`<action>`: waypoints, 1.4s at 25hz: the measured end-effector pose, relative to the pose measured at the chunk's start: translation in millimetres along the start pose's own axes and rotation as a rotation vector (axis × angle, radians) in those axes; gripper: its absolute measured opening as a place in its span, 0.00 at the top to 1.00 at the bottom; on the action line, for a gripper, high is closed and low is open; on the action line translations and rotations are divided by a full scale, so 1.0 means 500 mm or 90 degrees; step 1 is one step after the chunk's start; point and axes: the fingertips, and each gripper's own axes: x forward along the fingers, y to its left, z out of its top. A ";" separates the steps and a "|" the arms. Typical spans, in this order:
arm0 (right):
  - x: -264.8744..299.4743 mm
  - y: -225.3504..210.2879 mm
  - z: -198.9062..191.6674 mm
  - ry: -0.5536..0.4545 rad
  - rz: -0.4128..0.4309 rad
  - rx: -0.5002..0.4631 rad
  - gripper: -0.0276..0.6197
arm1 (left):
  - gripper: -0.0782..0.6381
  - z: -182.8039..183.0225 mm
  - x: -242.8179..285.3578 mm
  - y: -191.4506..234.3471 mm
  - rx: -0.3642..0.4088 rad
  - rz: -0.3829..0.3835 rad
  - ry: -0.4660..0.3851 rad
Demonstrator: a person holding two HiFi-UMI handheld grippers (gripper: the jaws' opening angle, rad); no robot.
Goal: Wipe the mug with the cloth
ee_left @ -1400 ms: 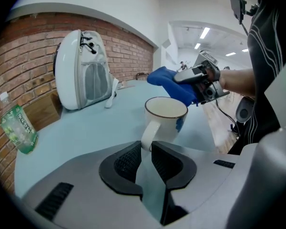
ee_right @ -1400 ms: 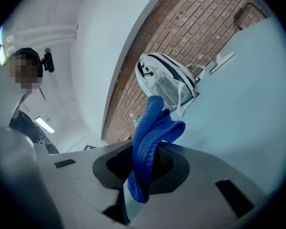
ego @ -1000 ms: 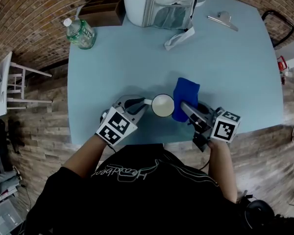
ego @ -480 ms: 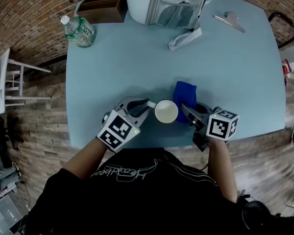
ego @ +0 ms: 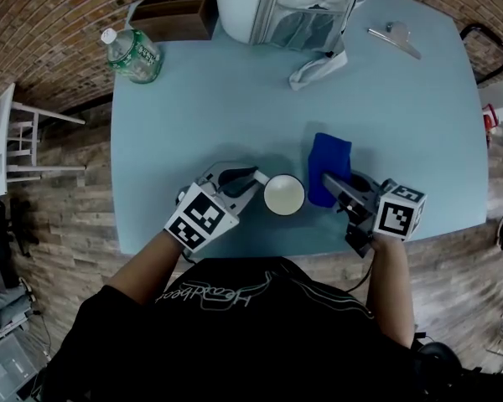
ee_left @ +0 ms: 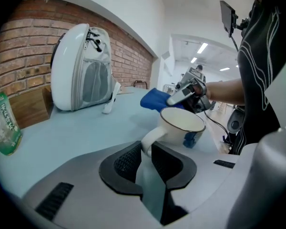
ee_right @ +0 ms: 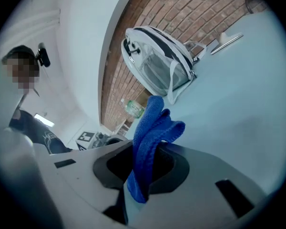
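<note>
Both forearms reach forward, the tongs angled in toward each other. The left tongs [ego: 251, 180] clamp the handle of the mug [ego: 283, 195] near the front edge of the worktop [ego: 235, 99]. The right tongs [ego: 329, 179] pinch the cloth [ego: 329, 159], just beside the mug.

A pale blue table [ego: 235, 99] stands against a brick wall [ego: 50, 23], a white chair [ego: 8, 141] alongside on wood-plank floor [ego: 67, 224].

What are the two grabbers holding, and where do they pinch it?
Left gripper: the white mug, by its handle. Right gripper: the blue cloth, by a bunched fold.
</note>
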 end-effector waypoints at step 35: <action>0.148 0.021 0.002 0.257 0.149 -0.152 0.86 | 0.79 0.045 0.057 0.038 -0.038 -0.100 -0.043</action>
